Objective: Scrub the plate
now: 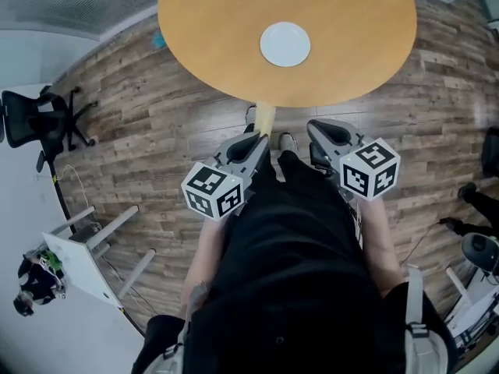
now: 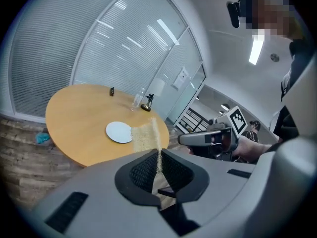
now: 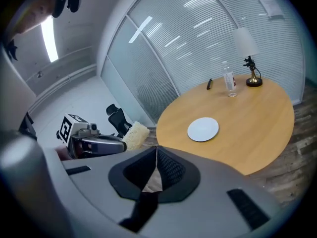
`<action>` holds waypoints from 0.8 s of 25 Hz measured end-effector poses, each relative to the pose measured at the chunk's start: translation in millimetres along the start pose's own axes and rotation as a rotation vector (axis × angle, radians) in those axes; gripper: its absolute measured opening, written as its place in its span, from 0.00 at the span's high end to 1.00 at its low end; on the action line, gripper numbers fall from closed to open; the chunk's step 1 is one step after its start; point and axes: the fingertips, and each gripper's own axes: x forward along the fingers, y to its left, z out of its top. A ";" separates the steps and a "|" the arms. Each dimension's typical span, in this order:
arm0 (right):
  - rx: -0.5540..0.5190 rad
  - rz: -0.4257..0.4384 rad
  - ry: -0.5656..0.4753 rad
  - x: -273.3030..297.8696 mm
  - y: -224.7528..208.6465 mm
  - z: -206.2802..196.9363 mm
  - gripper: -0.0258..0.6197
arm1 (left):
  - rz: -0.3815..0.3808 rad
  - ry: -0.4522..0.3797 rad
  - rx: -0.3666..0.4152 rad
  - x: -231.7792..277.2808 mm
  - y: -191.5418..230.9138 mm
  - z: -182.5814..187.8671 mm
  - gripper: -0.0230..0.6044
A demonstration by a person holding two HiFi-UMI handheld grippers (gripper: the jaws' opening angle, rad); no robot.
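1. The only print in view is black-and-white square patterns on a marker cube [image 1: 214, 192] left of centre in the head view, and on a second cube [image 1: 370, 170] to its right. A sheet [image 3: 267, 4] on the glass wall, at the upper right of the right gripper view, is too small to read.
2. The left claw [image 2: 158, 156] is pinching a yellow sponge [image 2: 146, 135]. The sponge stands edge-on between the jaws and sticks out ahead of them toward the table [image 1: 210, 22].
3. The right claw [image 3: 156, 152] has its jaws pressed together with nothing between them.
4. In the head view both claws sit side by side near the centre. They are held low in front of the person's dark-clothed body, over the wooden floor [image 1: 156, 131], just short of the table's near edge.
5. The white plate [image 1: 284, 44] lies flat on the round wooden table at the upper centre of the head view, apart from both claws.
6. Counted:
   - two claws, two cubes, one sponge and one plate;
   - at the table's far side, one clear bottle [image 3: 229, 82] and one small lamp [image 3: 245, 41] with a white shade;
   - one black office chair [image 1: 27, 119] at the left edge of the head view.
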 end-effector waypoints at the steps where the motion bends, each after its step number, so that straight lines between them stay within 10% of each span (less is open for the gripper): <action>1: 0.012 -0.016 -0.007 1.9 -3.8 4.1 0.93 | -0.007 0.010 0.013 4.5 5.2 6.2 0.92; 20: 0.120 -0.304 -0.145 60.8 -18.3 84.2 0.93 | -0.173 0.256 0.133 118.4 149.0 74.3 0.92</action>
